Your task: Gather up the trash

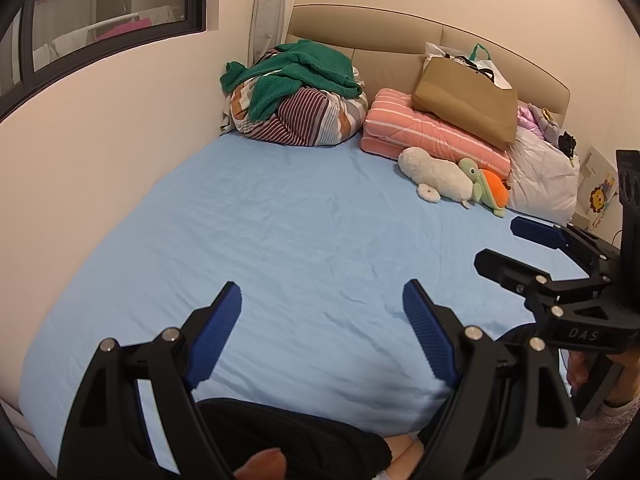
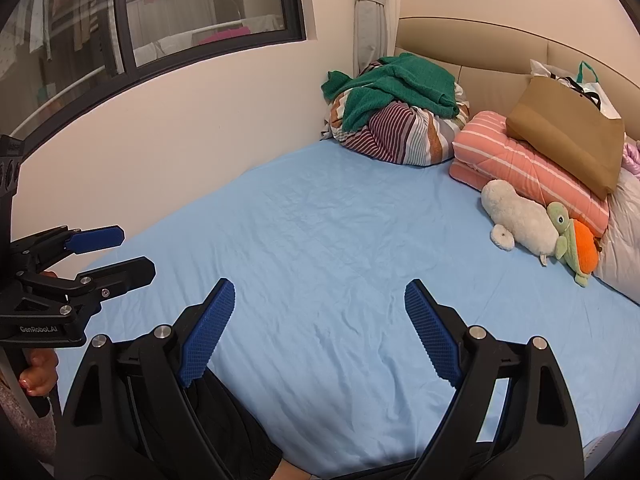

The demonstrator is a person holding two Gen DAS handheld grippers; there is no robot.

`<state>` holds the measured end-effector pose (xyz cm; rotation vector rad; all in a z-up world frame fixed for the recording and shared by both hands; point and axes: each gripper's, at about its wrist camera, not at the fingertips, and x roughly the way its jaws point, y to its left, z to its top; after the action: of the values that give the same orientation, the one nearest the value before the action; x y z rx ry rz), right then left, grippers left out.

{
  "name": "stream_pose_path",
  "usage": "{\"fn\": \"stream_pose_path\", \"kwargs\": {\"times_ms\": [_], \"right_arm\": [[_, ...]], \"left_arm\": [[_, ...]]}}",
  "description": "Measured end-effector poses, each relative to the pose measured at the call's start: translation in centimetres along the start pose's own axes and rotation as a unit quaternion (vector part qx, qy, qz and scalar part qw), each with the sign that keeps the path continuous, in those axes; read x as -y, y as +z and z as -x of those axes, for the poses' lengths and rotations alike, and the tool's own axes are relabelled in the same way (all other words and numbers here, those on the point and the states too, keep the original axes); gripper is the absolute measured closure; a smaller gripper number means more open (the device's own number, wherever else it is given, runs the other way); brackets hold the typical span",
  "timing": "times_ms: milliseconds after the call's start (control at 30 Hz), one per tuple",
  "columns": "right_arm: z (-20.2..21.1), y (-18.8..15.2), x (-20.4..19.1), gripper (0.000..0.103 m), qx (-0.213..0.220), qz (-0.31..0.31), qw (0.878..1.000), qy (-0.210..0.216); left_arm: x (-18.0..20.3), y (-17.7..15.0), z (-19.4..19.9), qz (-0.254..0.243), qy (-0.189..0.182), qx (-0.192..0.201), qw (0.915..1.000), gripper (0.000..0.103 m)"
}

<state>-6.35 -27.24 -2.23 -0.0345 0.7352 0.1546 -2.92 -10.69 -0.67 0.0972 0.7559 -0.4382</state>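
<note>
**op:** Left wrist view, my left gripper (image 1: 322, 304) and right gripper (image 2: 320, 302) both gape wide, holding nothing, over the blue sheet (image 1: 280, 232).

**reply:** Trash anywhere?

**op:** I can't spot any. Either collected or out of view, can't tell.

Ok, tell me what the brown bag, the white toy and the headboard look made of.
Brown bag: matte kraft paper, probably; it holds stiff, flat creased faces. White toy: fuzzy plush fabric with a soft nap. Headboard: smooth beige upholstery with stitched panel seams, possibly faux leather; the slight sheen leaves it open.
</note>
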Motion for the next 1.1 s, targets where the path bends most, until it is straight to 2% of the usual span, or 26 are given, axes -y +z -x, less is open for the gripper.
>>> {"fn": "stream_pose_path", "kwargs": {"times_ms": [333,1100], "right_arm": [[0.2,0.2,0.4,0.019,0.001,-0.004,1.0,-0.001],[0.0,0.1,0.4,0.019,0.001,-0.005,1.0,-0.001]], "left_arm": [[-0.1,-0.2,0.3,0.018,-0.013,0.0,0.9998,0.02],[1.3,-0.6,1.0,0.0,0.006,0.013,0.9999,0.016]]}}
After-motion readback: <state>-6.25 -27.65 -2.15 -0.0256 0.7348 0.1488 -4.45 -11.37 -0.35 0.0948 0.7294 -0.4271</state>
